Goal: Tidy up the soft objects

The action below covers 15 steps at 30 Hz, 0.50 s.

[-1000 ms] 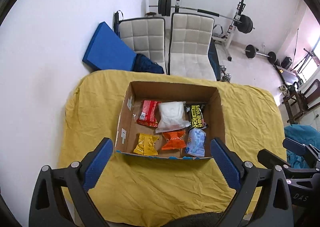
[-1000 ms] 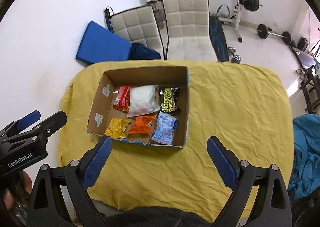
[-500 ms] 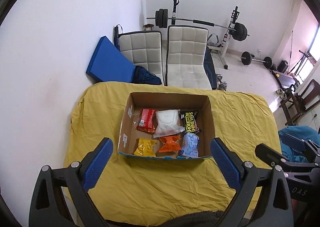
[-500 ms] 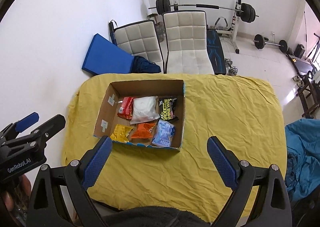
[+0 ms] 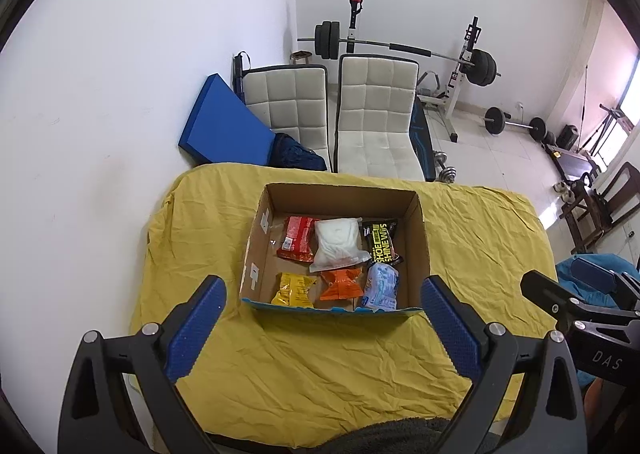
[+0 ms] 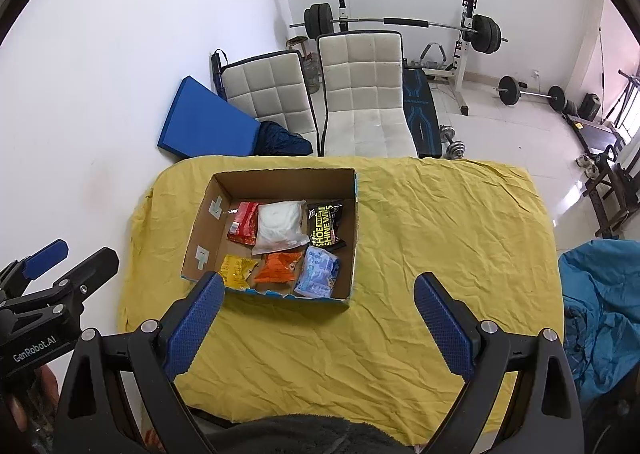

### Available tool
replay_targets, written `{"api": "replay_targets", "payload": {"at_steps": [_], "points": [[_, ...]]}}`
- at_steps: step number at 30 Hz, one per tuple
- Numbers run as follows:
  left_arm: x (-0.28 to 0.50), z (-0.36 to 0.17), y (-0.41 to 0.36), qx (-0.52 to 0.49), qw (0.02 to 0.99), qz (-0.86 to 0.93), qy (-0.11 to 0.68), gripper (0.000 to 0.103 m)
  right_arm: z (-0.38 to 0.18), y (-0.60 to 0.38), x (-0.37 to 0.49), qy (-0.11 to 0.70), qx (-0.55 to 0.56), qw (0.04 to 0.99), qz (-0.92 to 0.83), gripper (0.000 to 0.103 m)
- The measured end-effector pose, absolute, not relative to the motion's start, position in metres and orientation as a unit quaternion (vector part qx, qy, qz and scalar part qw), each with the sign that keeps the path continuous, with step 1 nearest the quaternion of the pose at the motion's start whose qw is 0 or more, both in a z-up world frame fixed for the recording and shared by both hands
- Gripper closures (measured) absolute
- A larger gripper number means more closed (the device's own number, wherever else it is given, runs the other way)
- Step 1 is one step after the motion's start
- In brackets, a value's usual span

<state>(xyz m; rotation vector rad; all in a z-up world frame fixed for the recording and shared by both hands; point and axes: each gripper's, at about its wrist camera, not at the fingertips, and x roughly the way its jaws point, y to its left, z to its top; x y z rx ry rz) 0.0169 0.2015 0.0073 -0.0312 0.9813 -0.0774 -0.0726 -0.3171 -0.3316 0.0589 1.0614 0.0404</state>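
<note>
Six soft packets lie in the open cardboard box [image 5: 418, 238], which stands on the yellow cloth [image 5: 320, 366] that covers the table. In the far row, from left to right, are a red packet [image 5: 295, 238], a white pouch [image 5: 337, 240] and a black packet [image 5: 380, 241] with yellow letters. The white pouch lies partly over the red packet and touches the black one. In the near row are a yellow packet [image 5: 291, 288], an orange packet [image 5: 342, 284] and a pale blue packet [image 5: 382, 286]; the orange one sits between the other two, close to both. All six packets rest on the floor of the box, and the box has white tape pieces on its left inner wall.

Both tools are held above the near part of the table, well apart from the box. The left gripper [image 5: 320, 330] has its blue-padded fingers [image 5: 196, 328] spread wide, and nothing is between them. The right gripper [image 6: 316, 328] is also wide open and holds nothing; its fingers [image 6: 440, 328] frame the near edge of the box in the right wrist view. Each gripper appears at the edge of the other camera's picture.

Beyond the table stand two white padded chairs [image 5: 376, 109] side by side, with a blue mat [image 5: 218, 125] leaning against the wall at their left. Further back is a barbell [image 5: 400, 49] on a rack, and more weights lie on the tiled floor. A blue-green cloth [image 6: 600, 294] is at the right side of the table.
</note>
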Motion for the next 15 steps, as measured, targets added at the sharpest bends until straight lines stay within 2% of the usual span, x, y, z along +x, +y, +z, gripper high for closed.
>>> {"api": "replay_targets", "payload": {"at_steps": [15], "points": [[0.0127, 0.0114, 0.2083, -0.024, 0.884, -0.032, 0.466, 0.003, -0.3281, -0.3123, -0.0751, 0.503, 0.020, 0.864, 0.017, 0.005]]}}
